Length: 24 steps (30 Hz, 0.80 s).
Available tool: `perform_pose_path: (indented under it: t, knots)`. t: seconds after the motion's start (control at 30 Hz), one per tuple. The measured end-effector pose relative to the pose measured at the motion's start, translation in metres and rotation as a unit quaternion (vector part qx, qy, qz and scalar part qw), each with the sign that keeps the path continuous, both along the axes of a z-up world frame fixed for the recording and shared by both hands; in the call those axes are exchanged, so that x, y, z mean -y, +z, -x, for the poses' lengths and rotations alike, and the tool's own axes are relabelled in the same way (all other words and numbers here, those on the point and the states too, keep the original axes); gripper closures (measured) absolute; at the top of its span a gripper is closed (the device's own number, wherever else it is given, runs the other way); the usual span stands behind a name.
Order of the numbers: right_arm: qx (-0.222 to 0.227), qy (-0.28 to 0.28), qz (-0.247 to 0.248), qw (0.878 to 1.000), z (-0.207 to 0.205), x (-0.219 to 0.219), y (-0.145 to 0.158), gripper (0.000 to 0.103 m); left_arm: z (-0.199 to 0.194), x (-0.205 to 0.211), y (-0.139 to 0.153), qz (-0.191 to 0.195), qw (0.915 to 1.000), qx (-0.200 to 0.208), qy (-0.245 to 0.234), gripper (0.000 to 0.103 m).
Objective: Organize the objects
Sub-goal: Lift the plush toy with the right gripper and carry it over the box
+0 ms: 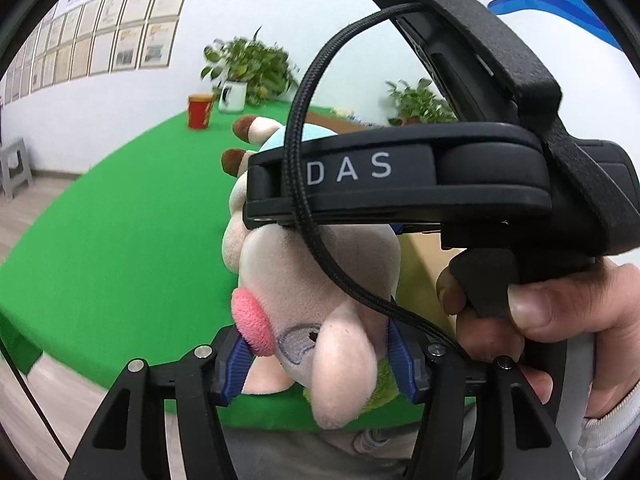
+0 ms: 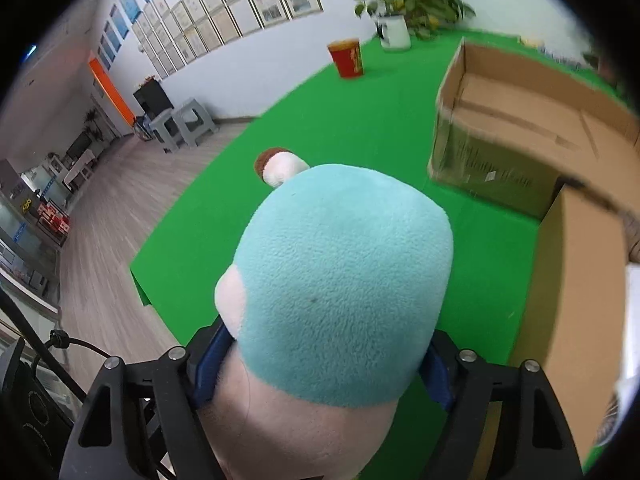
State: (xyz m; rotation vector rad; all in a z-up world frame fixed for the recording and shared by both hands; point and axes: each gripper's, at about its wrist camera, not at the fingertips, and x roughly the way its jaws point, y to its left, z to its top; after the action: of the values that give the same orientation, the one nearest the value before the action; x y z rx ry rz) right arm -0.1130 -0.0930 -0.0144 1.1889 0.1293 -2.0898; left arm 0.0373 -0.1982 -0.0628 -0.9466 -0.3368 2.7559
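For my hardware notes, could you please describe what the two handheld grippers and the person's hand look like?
Both grippers are matte black with silver bolts and blue pads on the jaws. The right gripper bears white "DAS" lettering and a braided black cable. The bare right hand grips its handle; a white sleeve covers the wrist. The left gripper looks alike.

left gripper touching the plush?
Touching. Left wrist view: left gripper blue pads press into both sides of the plush head.

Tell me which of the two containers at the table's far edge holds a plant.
The white pot: green leaves rise from it. The red cup to its left shows no plant.
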Motion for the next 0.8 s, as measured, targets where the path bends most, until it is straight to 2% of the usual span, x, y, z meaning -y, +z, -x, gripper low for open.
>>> perform_pose_path:
  t: [0.2, 0.33, 0.47, 0.63, 0.8]
  knots:
    - [-0.061, -0.030, 0.013, 0.998, 0.011, -0.016, 0.043, 0.026, 0.027, -0.022, 0.046, 0.010, 0.9984, -0.044, -0.036, 0.048]
    - [-0.077, -0.053, 0.028, 0.995, 0.039, -0.026, 0.070, 0.026, 0.051, -0.031, 0.075, 0.015, 0.9959, -0.070, -0.055, 0.048]
    - [-0.123, -0.065, 0.020, 0.990, 0.065, -0.024, 0.105, 0.026, 0.084, -0.042, 0.107, 0.013, 0.9925, -0.098, -0.073, 0.048]
    - [-0.136, -0.077, 0.026, 0.987, 0.104, -0.029, 0.123, 0.026, 0.154, -0.058, 0.140, 0.015, 0.9906, -0.105, -0.085, 0.048]
    - [-0.130, -0.085, 0.010, 0.988, 0.146, -0.027, 0.122, 0.026, 0.242, -0.067, 0.158, 0.003, 0.9912, -0.087, -0.099, 0.048]
